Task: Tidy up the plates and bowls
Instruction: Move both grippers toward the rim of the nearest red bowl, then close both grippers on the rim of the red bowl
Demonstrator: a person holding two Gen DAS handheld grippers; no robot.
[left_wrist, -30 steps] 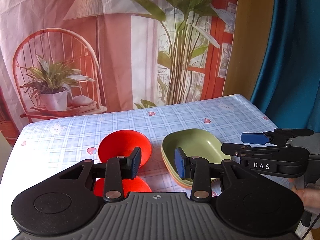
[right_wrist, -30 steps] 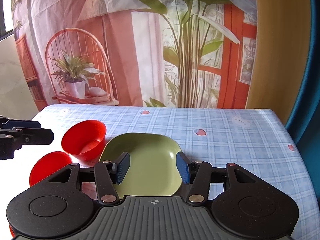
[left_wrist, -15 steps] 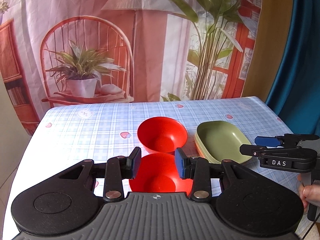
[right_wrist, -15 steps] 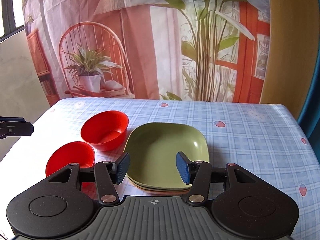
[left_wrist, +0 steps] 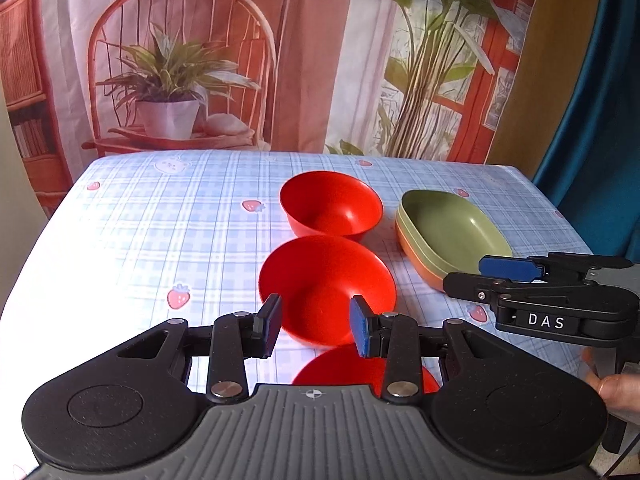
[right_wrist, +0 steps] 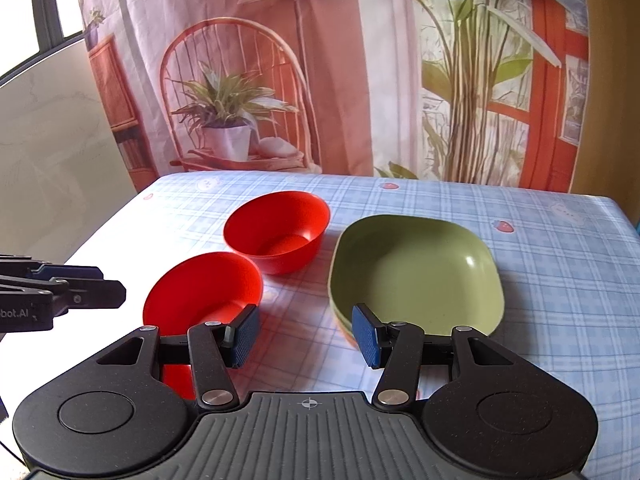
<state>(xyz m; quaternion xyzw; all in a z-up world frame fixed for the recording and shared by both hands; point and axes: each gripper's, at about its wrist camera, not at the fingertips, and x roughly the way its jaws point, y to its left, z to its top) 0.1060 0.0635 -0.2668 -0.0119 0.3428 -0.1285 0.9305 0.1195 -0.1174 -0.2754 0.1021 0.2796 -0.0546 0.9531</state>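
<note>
Gripping risk: middle red bowl (left_wrist: 326,284) ahead may be tipped if clipped by left gripper (left_wrist: 316,324).
Jaws: both spread, nothing held; right gripper (right_wrist: 306,338).

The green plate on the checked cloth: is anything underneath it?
Yes. The green plate sits on top of more plates: a paler rim and an orange one show at its edge. How many lie beneath is hidden.

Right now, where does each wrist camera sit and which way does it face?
Left wrist: behind the open left gripper, facing the red bowls down the table; right gripper and a fingertip show at right.
Right wrist: behind the open right gripper, facing the green plate stack; left gripper at left.
Shared: bowls, plates, backdrop.
</note>
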